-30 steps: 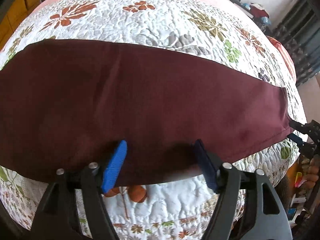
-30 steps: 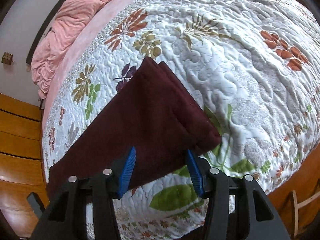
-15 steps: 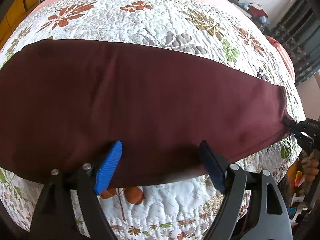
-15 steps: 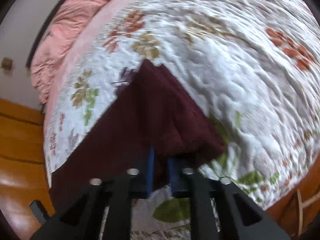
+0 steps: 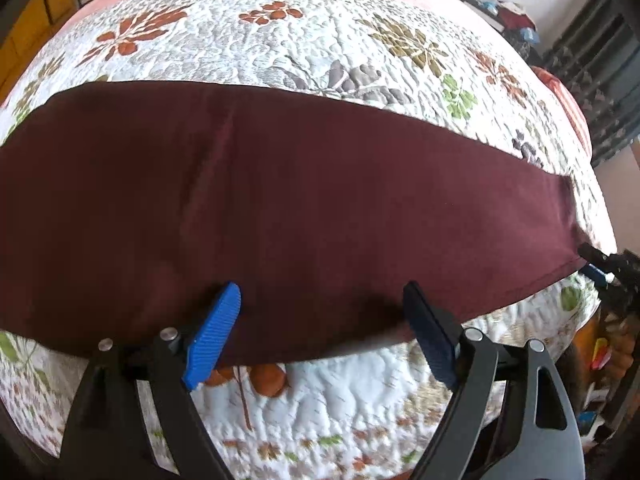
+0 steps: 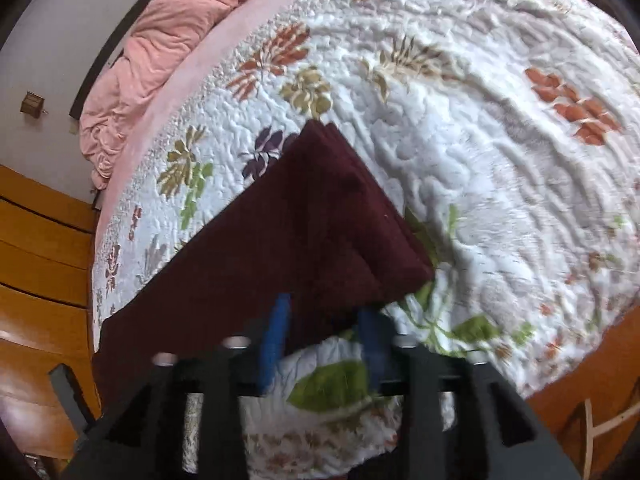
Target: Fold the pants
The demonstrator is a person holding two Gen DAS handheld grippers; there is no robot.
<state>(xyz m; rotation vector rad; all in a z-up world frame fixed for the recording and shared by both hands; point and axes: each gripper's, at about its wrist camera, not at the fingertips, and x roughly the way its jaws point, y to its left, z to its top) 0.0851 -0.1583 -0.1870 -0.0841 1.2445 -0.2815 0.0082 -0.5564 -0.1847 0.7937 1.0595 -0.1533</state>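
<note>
While the maroon pants [image 5: 280, 208] lie flat in a long band across the flowered quilt [image 5: 320, 40], the left gripper [image 5: 320, 320] sits at their near edge w/ jaws wide apart — nothing clamped. Over at the hem end [image 6: 332, 216], the right gripper [image 6: 324, 336] has jaws part-spread around the corner, fabric betw. the blue pads [image 6: 276, 336]; not pinched. Pink blanket [image 6: 160, 52] bunched at the far side.
</note>
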